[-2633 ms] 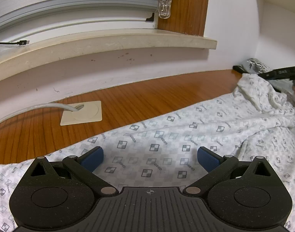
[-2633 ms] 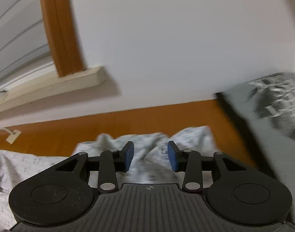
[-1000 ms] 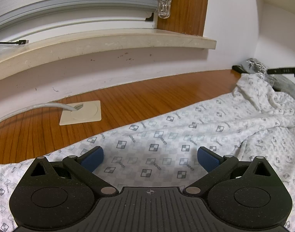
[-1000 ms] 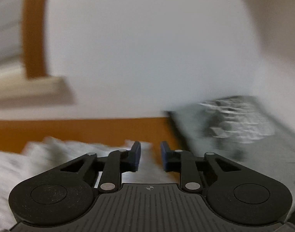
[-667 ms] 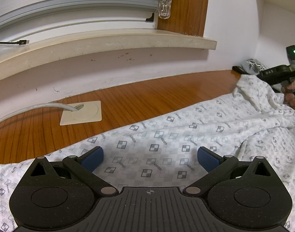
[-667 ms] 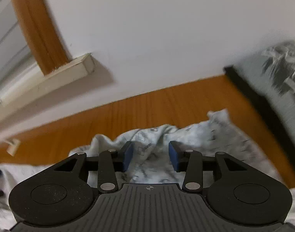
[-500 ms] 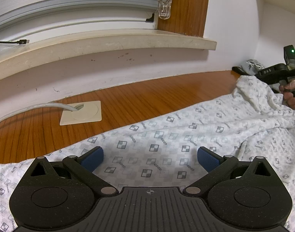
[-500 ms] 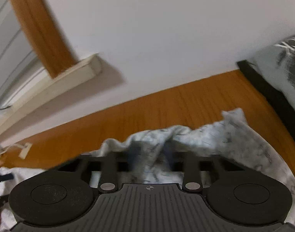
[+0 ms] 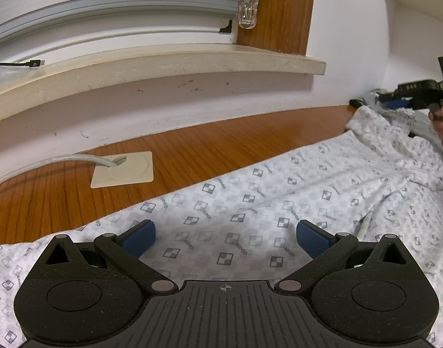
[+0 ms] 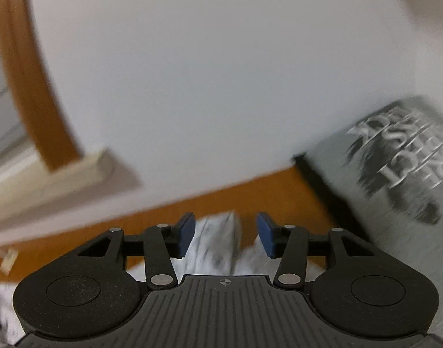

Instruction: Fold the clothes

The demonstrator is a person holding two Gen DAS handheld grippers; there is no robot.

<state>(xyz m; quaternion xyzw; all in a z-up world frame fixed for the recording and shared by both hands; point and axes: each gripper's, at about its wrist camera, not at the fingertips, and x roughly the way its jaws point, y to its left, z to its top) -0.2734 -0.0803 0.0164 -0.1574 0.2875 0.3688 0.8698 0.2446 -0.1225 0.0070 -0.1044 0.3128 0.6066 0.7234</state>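
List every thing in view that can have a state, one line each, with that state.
patterned garment: spread across the wooden desktop, far end bunched and wrinkled.
left gripper: open wide, fingers apart over the cloth, gripping nothing.
right gripper: jaws opening, a fold of cloth between the fingers but not pinched.
window blind: lowered.
grey cable: fed into the desk's cable port.
dark printed garment: lying at the desk's far right end.

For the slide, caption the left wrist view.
Open left gripper over patterned white garment on wooden table.
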